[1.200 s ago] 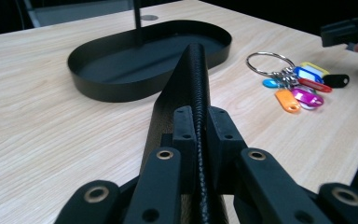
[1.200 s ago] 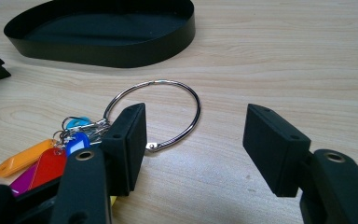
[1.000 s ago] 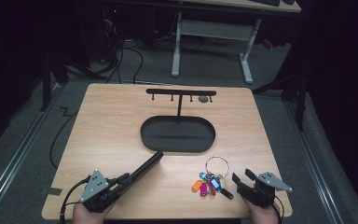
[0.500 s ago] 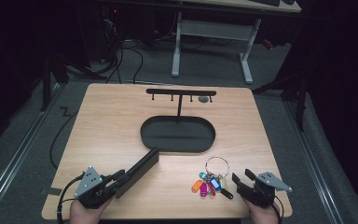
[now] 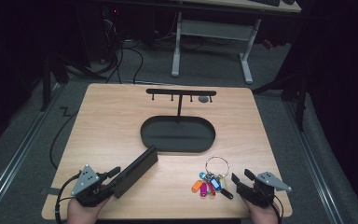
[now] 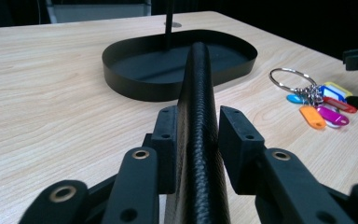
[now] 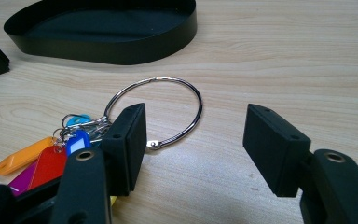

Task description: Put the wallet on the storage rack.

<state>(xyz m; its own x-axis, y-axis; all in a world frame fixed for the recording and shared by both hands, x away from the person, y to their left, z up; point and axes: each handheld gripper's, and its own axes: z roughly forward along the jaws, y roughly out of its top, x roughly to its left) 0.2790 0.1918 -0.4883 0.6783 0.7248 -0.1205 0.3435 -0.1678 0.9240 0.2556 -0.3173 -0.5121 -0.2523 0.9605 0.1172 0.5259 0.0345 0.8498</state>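
A: Left gripper (image 5: 113,179), what's it doing?

B: Front-left corner of the wooden table (image 5: 102,121), pointing diag. toward the tray. Black textured wallet (image 5: 136,170) stands on edge btw its jaws; in the left gripper view the wallet (image 6: 196,116) runs straight out from the gripper (image 6: 197,135) toward the tray (image 6: 135,86).

A: Clamped?

B: Jaws have just been opening. Wallet's between them, left pad looks right against it, small gap shows on the right pad. So not pinching, I'd say.

A: Where's the wallet's far end?

B: Near the tray's front-left rim, just short of it. Can't tell if it touches.

A: Right gripper (image 5: 239,181)?

B: Front-right corner, jaws wide apart, nothing held. In the right gripper view (image 7: 193,147) bare table lies btw the pads; the metal key ring (image 7: 177,119) lies flat just ahead, its near arc running behind the left pad.

A: Key bunch?

B: Key ring (image 5: 217,166) w/ coloured tags (image 5: 208,185): orange, red, pink, blue, cyan, one black. Lies on the table in front of the tray's (image 5: 177,144) right half, just left of the right gripper. Apart from the wallet.

A: Tray itself?

B: Black oval tray, mid-table, thin post rising from its back w/ a hook bar (image 5: 181,92) across the top. Small dark round thing sits near the bar's right end; too small to name.
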